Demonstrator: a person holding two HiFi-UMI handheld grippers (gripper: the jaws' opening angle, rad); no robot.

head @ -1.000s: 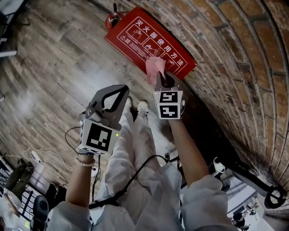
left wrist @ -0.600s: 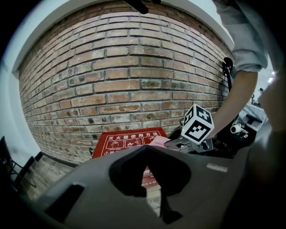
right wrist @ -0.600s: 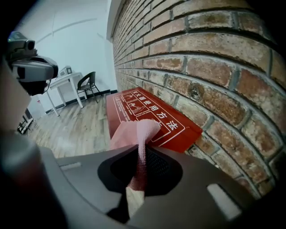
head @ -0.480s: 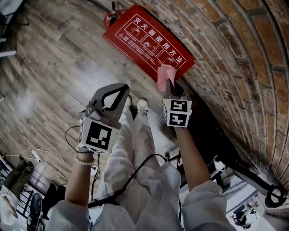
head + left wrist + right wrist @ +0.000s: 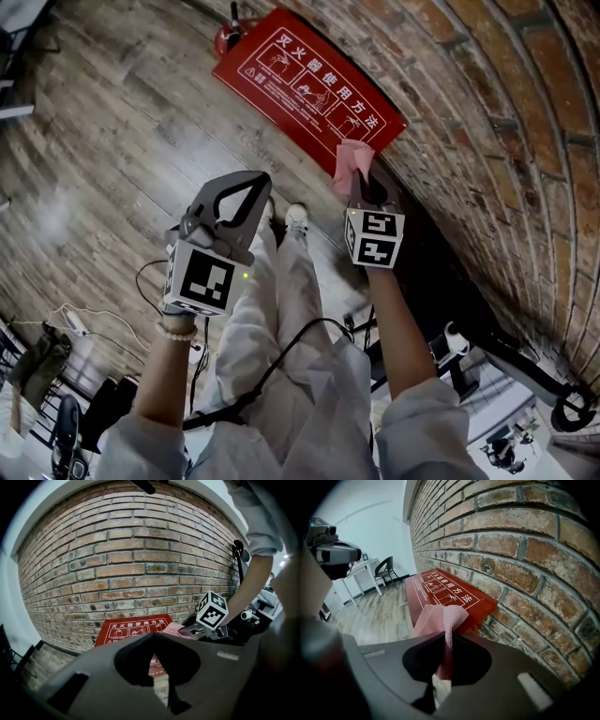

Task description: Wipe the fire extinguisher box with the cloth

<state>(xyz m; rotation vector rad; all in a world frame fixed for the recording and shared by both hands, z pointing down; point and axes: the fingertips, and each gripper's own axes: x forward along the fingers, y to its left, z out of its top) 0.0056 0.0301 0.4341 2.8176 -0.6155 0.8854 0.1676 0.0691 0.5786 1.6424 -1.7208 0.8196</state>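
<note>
Firmly right gripper (image 5: 362, 180) pinches cloth (image 5: 351, 159) — beside box (image 5: 300, 75) corner

- Red-brown brick wall (image 5: 487, 84) with pale mortar joints.
- Grey-brown wood-plank floor (image 5: 103, 141).
- White wall (image 5: 379, 517) beyond.
- Black chair (image 5: 386, 569) beside a white table (image 5: 363, 566).

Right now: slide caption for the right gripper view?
Right claw shut on a pink cloth, near the red fire extinguisher box by the brick wall.
</note>
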